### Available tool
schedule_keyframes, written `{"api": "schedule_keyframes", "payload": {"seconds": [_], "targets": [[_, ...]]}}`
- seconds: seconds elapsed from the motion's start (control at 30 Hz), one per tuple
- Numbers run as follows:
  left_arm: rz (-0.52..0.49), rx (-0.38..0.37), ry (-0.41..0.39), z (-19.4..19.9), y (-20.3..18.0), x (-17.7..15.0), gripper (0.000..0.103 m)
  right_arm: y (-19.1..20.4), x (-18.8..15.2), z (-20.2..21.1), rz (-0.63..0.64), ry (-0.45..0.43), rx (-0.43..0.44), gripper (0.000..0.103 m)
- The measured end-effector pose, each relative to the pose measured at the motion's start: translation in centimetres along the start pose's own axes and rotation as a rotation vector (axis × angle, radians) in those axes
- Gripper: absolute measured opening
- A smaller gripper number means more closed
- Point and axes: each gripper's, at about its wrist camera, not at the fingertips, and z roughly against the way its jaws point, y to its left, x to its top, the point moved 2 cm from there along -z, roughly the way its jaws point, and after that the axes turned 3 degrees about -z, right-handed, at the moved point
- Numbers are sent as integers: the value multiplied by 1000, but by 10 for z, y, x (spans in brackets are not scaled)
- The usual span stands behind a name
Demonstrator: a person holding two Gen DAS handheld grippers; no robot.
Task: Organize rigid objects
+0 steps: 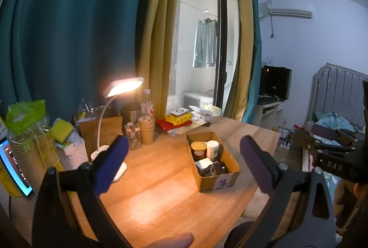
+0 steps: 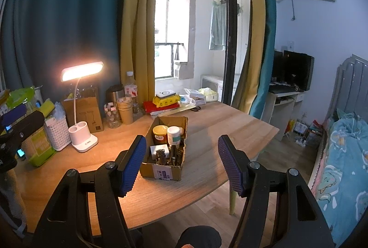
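Jars and small hardware sit packed in the cardboard box (image 2: 164, 149) mid-surface (image 2: 207, 133), contained together; left tool (image 1: 184, 163) and right tool (image 2: 181, 163) hover released, empty.

We see both wrist views face forward over worktop (image 1: 161, 190) toward curtains, window. Left view sits nearer lamp (image 1: 124, 87); right view further right. Both share cardboard box (image 2: 164, 169), lamp.

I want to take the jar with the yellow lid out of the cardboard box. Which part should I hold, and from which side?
Grip the yellow-lidded jar at its lid, coming from above. It stands upright at the far end of the cardboard box, with box walls and a white bottle close around it, so probably only the top is free.
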Motion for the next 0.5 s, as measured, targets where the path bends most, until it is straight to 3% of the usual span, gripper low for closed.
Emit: {"api": "schedule_keyframes", "payload": {"seconds": [0.5], "targets": [[-2, -6, 35, -16, 1, -1, 98, -3, 4, -14, -5, 21, 6, 68]]}}
